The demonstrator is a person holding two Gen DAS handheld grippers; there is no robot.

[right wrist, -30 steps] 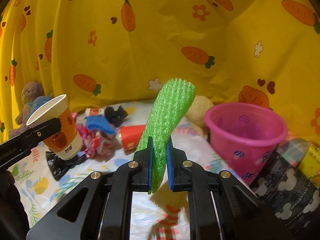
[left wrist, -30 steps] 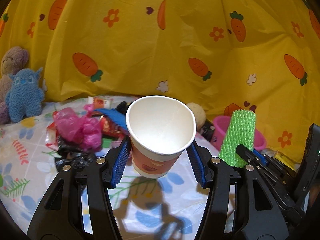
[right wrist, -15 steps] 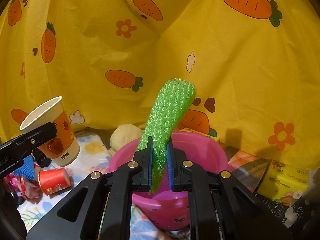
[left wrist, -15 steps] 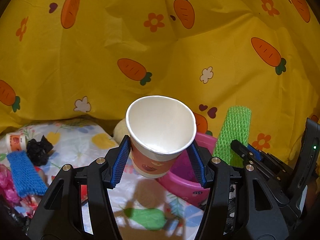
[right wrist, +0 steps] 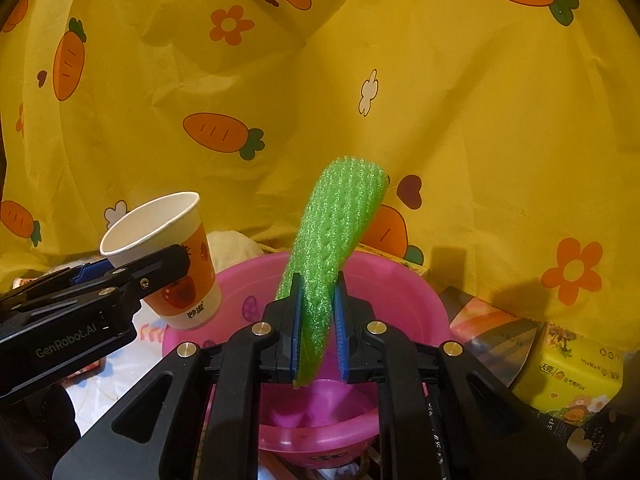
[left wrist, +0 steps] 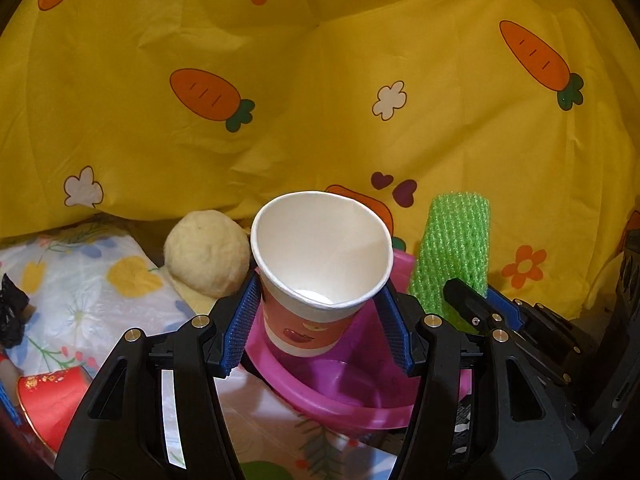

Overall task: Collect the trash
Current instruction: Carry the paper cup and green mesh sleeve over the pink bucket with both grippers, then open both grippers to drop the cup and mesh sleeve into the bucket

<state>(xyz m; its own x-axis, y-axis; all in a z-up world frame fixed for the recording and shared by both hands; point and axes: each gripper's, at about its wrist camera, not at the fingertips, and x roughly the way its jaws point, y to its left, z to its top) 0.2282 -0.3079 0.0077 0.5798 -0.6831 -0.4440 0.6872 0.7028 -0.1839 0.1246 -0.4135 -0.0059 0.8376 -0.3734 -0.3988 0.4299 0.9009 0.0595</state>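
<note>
A paper cup [left wrist: 320,276] with an orange printed wall sits tilted between the blue pads of my left gripper [left wrist: 318,320], which is shut on it. It hangs over the left rim of a pink plastic basin [left wrist: 352,392]. My right gripper [right wrist: 317,328] is shut on a green foam net sleeve [right wrist: 332,240] that stands up over the middle of the basin [right wrist: 400,292]. In the right wrist view the cup [right wrist: 168,256] and the left gripper [right wrist: 120,280] hover at the basin's left edge. The green sleeve [left wrist: 456,256] shows at the right of the left wrist view.
A cream plush ball [left wrist: 208,256] lies behind the basin. A red paper cup [left wrist: 52,404] and black scraps [left wrist: 12,316] lie on the floral sheet to the left. Tissue packs [right wrist: 568,372] and a dark packet [right wrist: 488,332] stand right of the basin. A yellow carrot-print cloth [left wrist: 320,80] hangs behind.
Both grippers have swung right from the trash pile to the pink basin, still gripping the cup and the green sleeve. The basin now lies directly beneath them.
</note>
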